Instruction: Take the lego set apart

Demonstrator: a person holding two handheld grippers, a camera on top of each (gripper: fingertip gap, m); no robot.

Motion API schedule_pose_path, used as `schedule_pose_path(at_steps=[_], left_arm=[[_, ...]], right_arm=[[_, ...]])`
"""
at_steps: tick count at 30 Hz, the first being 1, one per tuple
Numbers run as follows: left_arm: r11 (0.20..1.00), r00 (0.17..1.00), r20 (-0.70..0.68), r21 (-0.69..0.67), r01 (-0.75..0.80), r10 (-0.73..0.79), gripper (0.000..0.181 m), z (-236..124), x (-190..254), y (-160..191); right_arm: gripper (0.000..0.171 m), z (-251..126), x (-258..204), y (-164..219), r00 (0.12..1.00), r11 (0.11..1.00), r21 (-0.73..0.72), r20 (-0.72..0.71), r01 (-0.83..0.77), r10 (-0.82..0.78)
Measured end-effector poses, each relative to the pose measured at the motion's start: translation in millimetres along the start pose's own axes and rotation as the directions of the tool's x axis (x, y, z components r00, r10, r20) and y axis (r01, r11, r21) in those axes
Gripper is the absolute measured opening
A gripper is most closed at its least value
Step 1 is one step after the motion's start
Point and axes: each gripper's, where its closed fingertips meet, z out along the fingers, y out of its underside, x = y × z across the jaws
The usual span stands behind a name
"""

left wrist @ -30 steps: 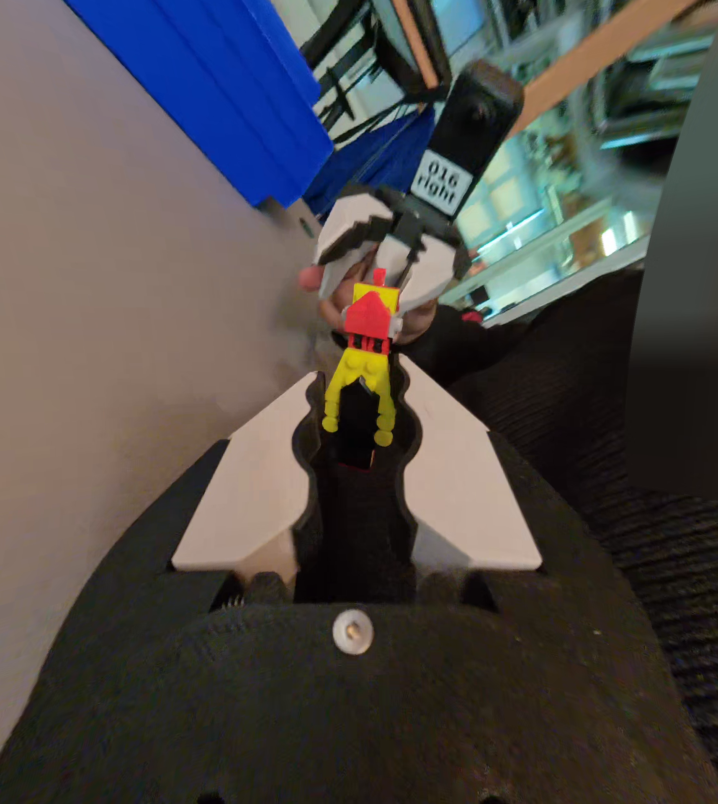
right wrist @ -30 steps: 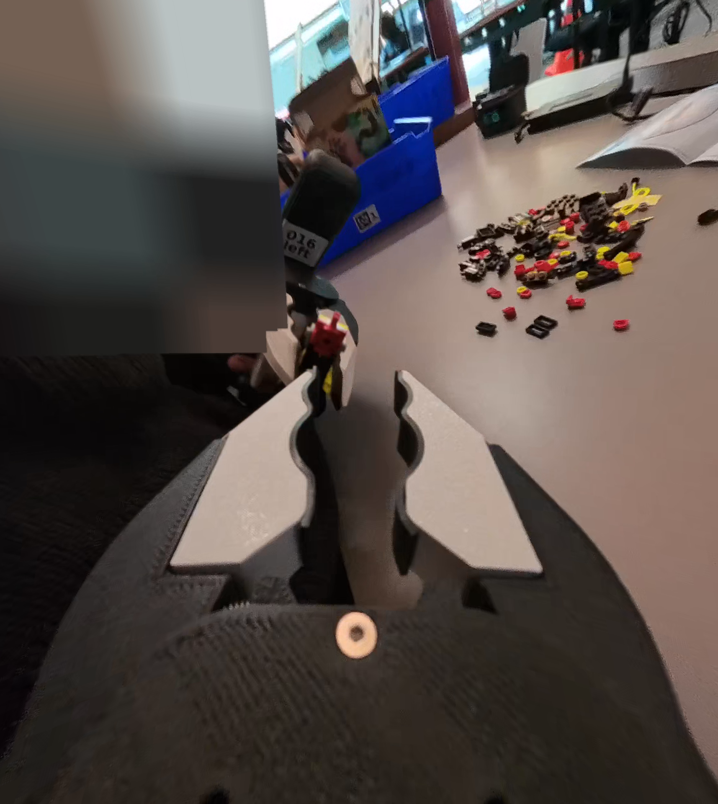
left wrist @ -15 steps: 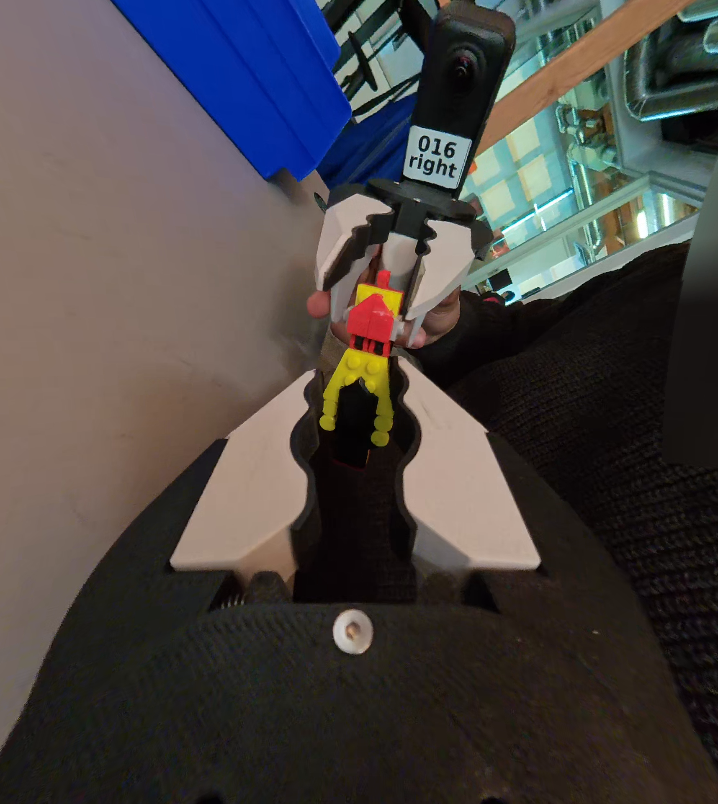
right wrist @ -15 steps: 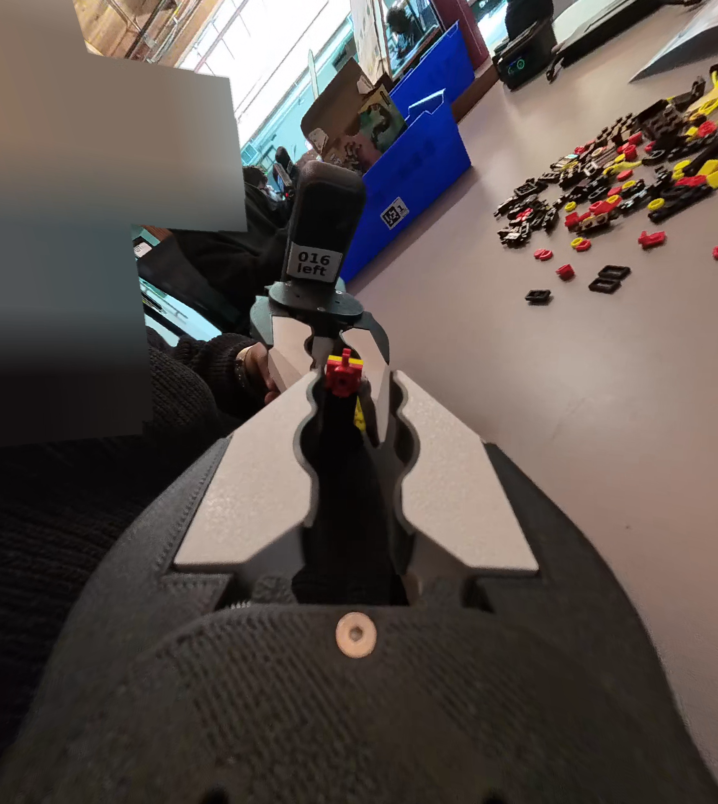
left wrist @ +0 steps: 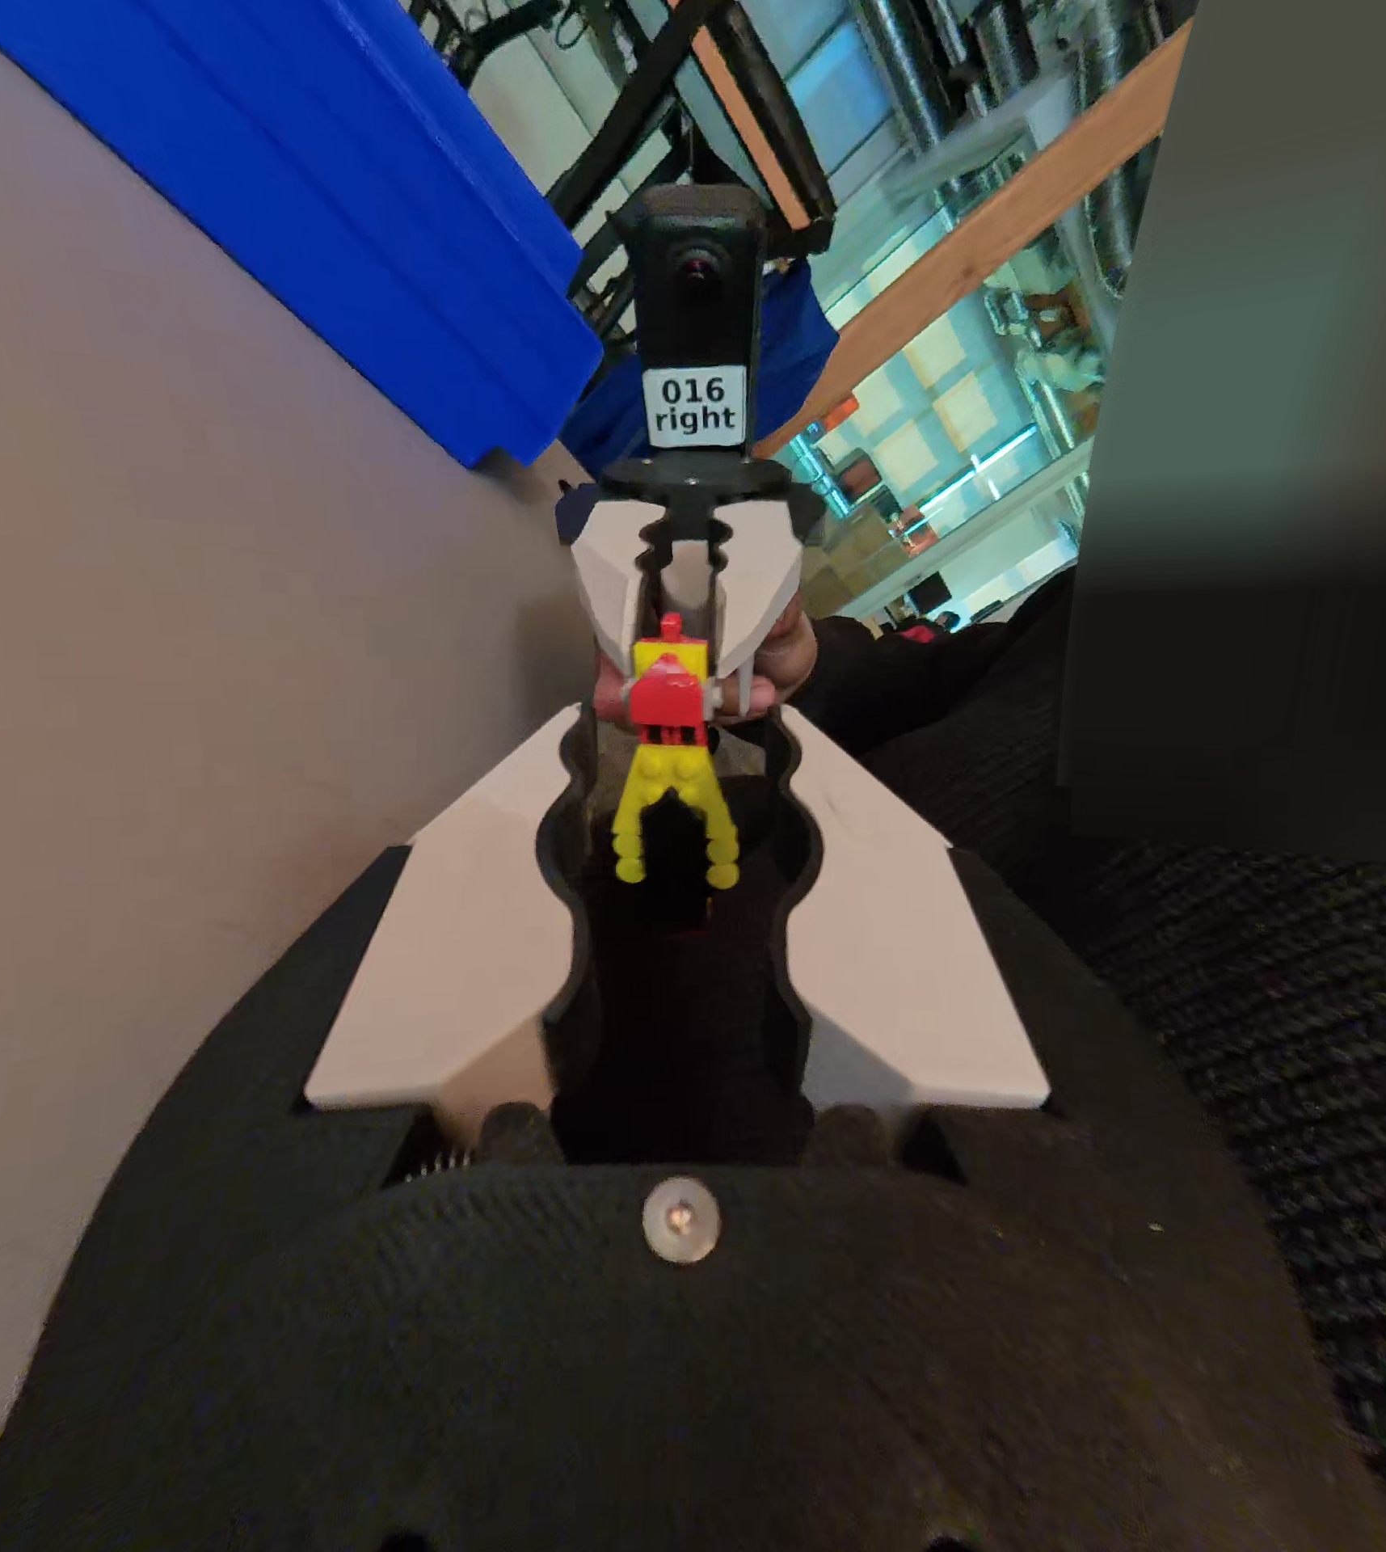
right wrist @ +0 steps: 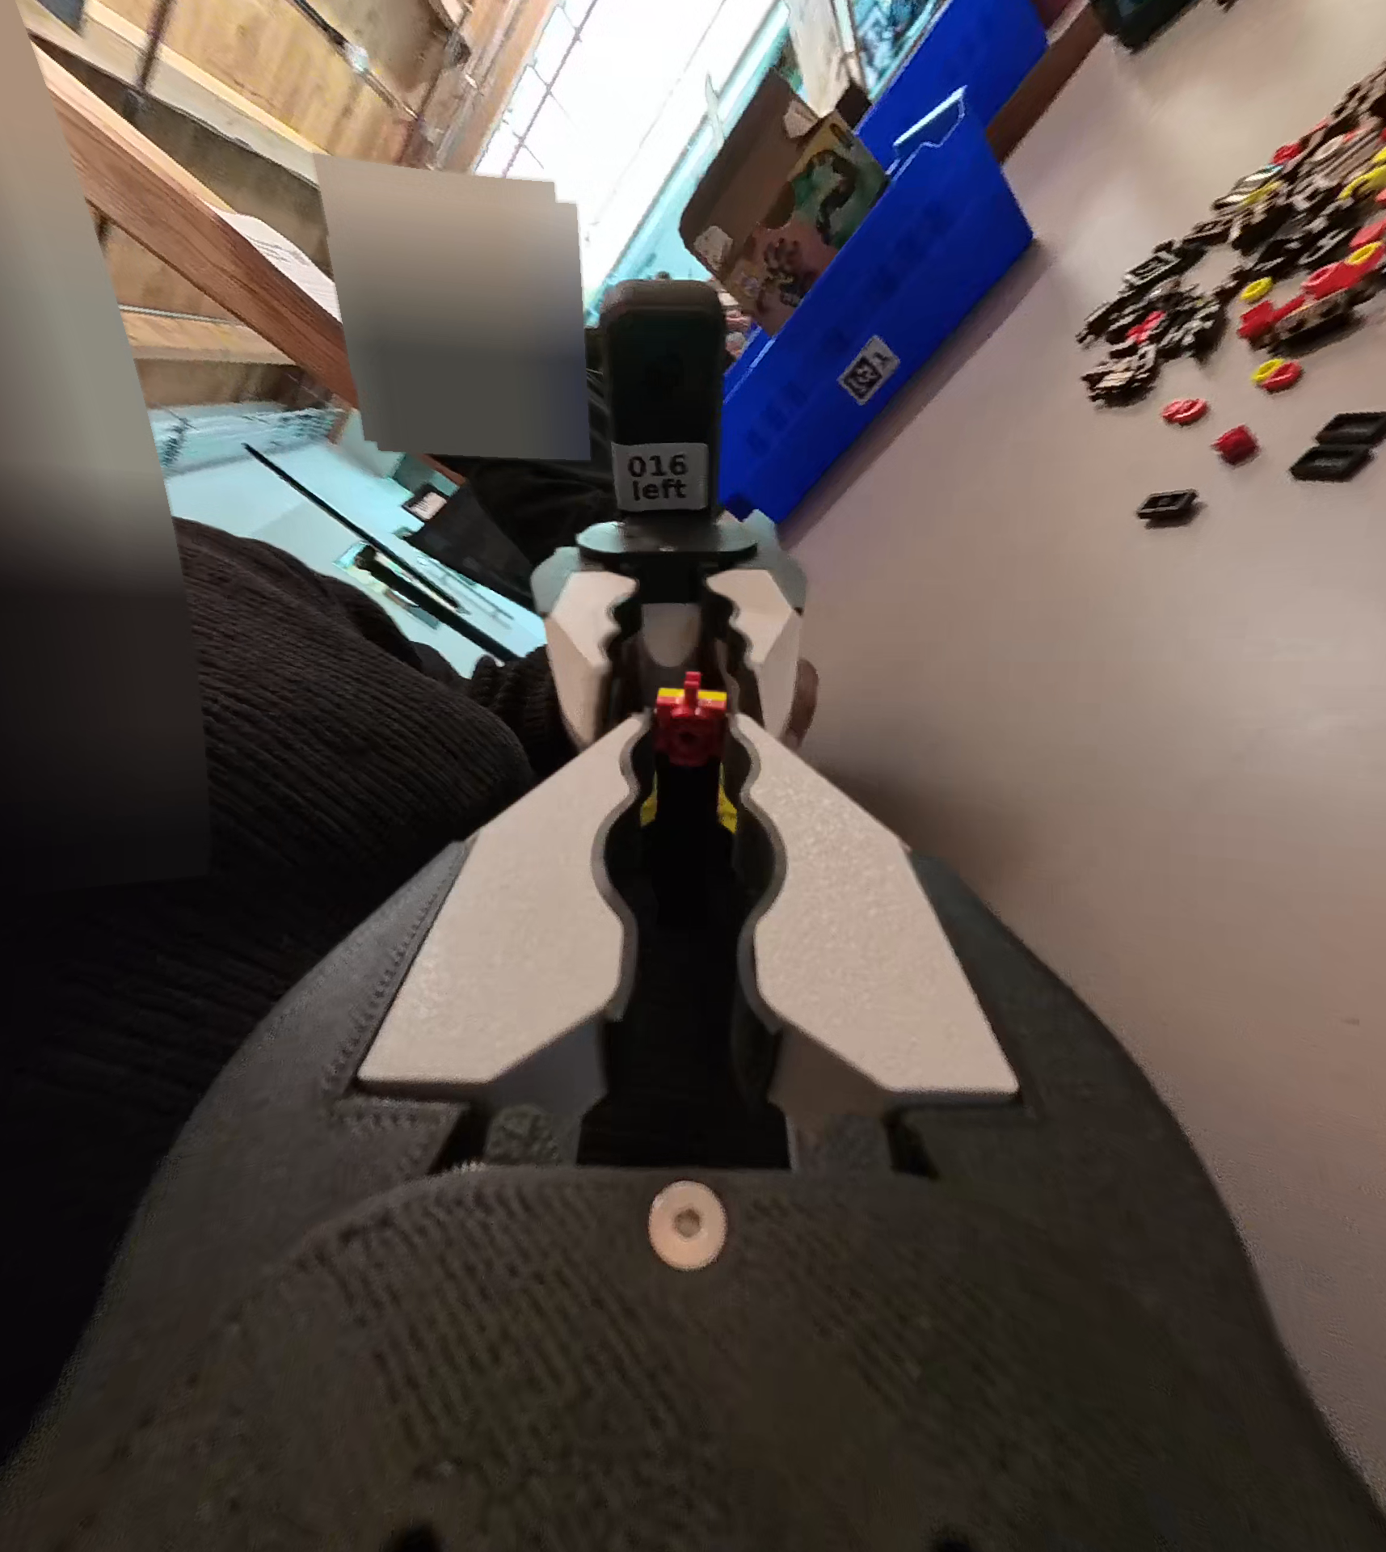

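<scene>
A small lego assembly point(left wrist: 666, 785) with a black body, a yellow forked piece and a red top is held in the air between both grippers. My left gripper point(left wrist: 677, 731) is shut on its black lower part. My right gripper point(right wrist: 687, 732) faces the left one and is shut on the far end, where the red piece point(right wrist: 685, 729) shows between its tips. In the left wrist view the right gripper point(left wrist: 677, 668) flanks the yellow and red end. In the right wrist view the left gripper point(right wrist: 677, 672) sits just behind the assembly.
A pile of loose black, red and yellow lego pieces point(right wrist: 1302, 252) lies on the grey table point(right wrist: 1092, 756) to the right. A blue bin point(right wrist: 882, 277) stands behind it and also shows in the left wrist view point(left wrist: 295, 185). A person's dark sleeve point(right wrist: 320, 756) is close by. Only a small space, under 4 cm, lies between the two pairs of fingers.
My right gripper has swung in line with the left one, moved onto the assembly's red end and narrowed its jaws around it. The left gripper has kept its hold.
</scene>
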Motion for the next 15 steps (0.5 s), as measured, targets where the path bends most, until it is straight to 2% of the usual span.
schedule_pose_path(at_steps=[5, 11, 15], left_arm=[[1.000, 1.000, -0.004, -0.016, -0.019, 0.019, 0.021, 1, 3, 3], [1.000, 1.000, -0.022, -0.021, -0.015, 0.014, 0.020, 1, 5, 3], [1.000, 1.000, 0.002, 0.001, -0.008, 0.008, 0.020, -2, 0, 0]], right_arm=[[0.014, 4, -5, 6, 0.999, 0.999, -0.029, 0.042, -0.029, 0.030], [0.014, 4, -7, 6, 0.998, 0.999, -0.023, 0.055, -0.024, 0.025], [0.026, -1, -4, -4, 1.000, 0.999, 0.031, 0.021, 0.016, -0.017]])
